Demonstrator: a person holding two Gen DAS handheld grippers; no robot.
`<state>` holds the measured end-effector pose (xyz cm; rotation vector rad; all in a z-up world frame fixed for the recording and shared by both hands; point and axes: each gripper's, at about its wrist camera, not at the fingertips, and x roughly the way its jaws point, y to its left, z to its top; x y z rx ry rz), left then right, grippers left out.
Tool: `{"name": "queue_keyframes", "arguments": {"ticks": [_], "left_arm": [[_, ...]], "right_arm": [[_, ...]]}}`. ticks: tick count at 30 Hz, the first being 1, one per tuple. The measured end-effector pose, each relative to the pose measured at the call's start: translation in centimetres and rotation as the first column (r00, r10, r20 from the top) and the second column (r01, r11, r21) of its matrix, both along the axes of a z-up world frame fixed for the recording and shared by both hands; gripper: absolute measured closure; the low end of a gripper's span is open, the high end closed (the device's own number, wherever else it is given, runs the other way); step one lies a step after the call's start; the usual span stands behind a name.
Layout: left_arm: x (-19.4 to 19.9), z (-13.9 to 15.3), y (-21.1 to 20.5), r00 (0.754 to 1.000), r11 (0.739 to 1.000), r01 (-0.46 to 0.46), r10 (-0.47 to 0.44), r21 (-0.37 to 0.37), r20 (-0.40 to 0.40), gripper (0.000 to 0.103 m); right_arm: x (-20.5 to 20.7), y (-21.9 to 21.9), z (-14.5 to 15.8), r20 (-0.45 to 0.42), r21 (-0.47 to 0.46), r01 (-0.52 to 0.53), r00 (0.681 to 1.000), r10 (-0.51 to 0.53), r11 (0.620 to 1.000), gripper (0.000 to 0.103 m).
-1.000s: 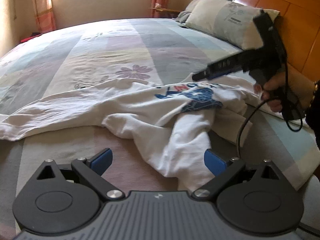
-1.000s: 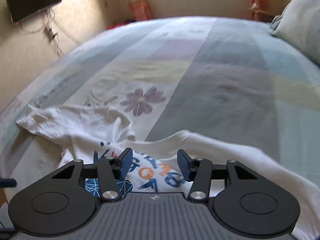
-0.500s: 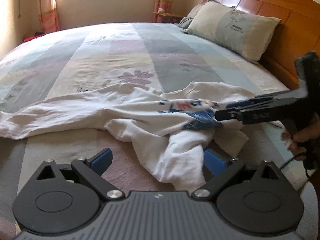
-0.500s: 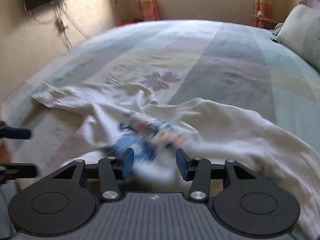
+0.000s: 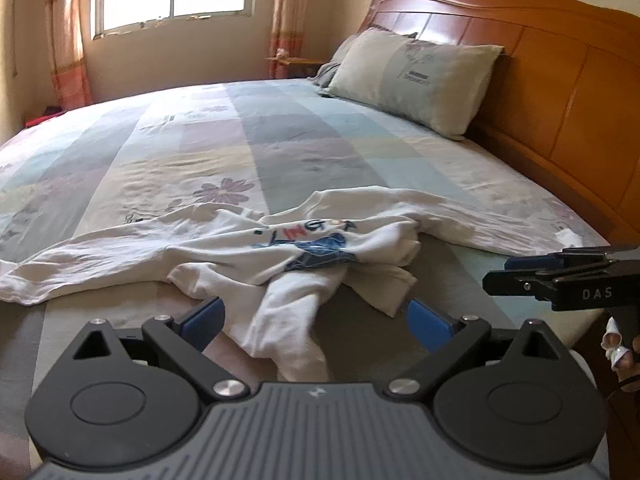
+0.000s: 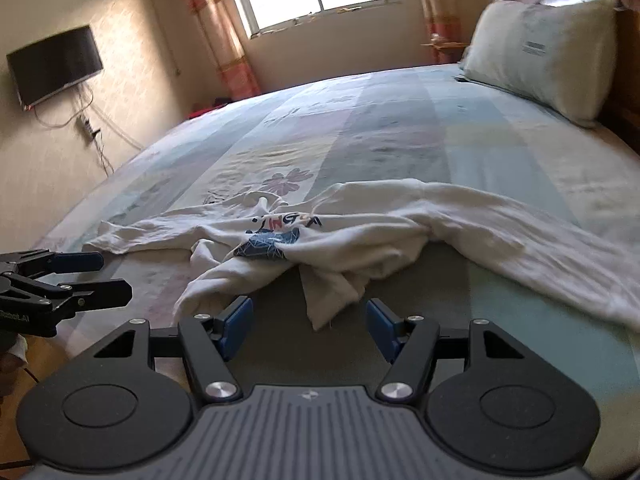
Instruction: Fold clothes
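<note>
While the white shirt point(image 5: 280, 248) lies crumpled and unfolded across the near part of the bed point(image 5: 224, 136), its printed letters and blue picture bunched up in the middle, I hold my left gripper point(image 5: 314, 322) just short of it with the jaws spread wide and nothing between them. My right gripper point(image 6: 308, 324) hangs over the bed's near edge beside a loose fold of the shirt, its jaws also apart and empty. A pillow point(image 5: 412, 76) leans against the wooden headboard point(image 5: 560, 60) far behind.
</note>
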<state>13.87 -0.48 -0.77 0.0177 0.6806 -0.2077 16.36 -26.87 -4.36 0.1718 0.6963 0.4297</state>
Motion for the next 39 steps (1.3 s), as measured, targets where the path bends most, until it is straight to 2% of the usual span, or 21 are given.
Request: {"name": "queue_keyframes", "arguments": {"ticks": [5, 9, 11, 17, 20, 23, 25, 27, 31, 34, 39], "left_arm": [[-1.3, 0.1, -0.6, 1.000, 1.000, 0.014, -0.014, 0.006, 0.006, 0.005], [0.2, -0.4, -0.5, 1.000, 1.000, 0.006, -0.006, 0.025, -0.001, 0.005], [0.9, -0.7, -0.4, 1.000, 0.999, 0.001, 0.000, 0.035, -0.003, 0.005], [8.2, -2.6, 1.6, 0.998, 0.997, -0.054, 0.052, 0.056, 0.025, 0.005], [13.5, -4.4, 3.0, 0.999, 0.997, -0.047, 0.045, 0.060, 0.026, 0.005], [18.5, -6.5, 3.8, 1.000, 0.997, -0.019, 0.019, 0.071, 0.005, 0.005], [20.6, -8.0, 4.0, 0.999, 0.999, 0.009, -0.008, 0.050, -0.032, 0.005], [22.3, -9.5, 4.2, 0.989, 0.999, 0.039, -0.039, 0.000, -0.143, 0.005], [23.2, -11.4, 5.3, 0.938, 0.995, 0.042, -0.071, -0.090, -0.339, 0.005], [23.1, -9.4, 6.2, 0.917, 0.994, 0.060, -0.092, -0.093, -0.388, 0.006], [23.6, -3.3, 7.4, 0.903, 0.993, 0.093, -0.116, -0.075, -0.413, 0.006]], "right_arm": [[-1.6, -0.1, 0.1, 0.018, 0.011, 0.006, 1.000, -0.006, 1.000, 0.029], [-1.1, 0.2, -0.1, 0.019, 0.008, -0.014, 1.000, 0.014, 1.000, 0.028], [0.5, 0.5, -0.4, 0.013, 0.013, -0.011, 1.000, 0.011, 1.000, 0.020], [8.2, 3.1, -2.7, -0.028, -0.039, -0.033, 0.999, 0.032, 0.999, 0.018], [13.4, 4.6, -4.0, -0.002, -0.051, -0.042, 0.999, 0.042, 0.998, 0.016], [17.6, 5.7, -5.5, 0.032, -0.053, 0.007, 0.999, -0.005, 0.999, 0.015], [19.7, 6.1, -6.7, 0.004, -0.054, 0.025, 1.000, -0.025, 0.998, 0.015], [20.9, 6.0, -7.7, -0.083, -0.037, 0.046, 0.995, -0.049, 0.998, 0.015], [21.9, 5.8, -7.3, -0.258, -0.031, 0.083, 0.962, -0.089, 0.996, 0.015], [22.5, 6.7, -4.4, -0.316, -0.096, 0.075, 0.943, -0.102, 0.993, 0.015], [23.4, 8.2, 1.5, -0.376, -0.108, 0.074, 0.920, -0.110, 0.991, 0.021]]}}
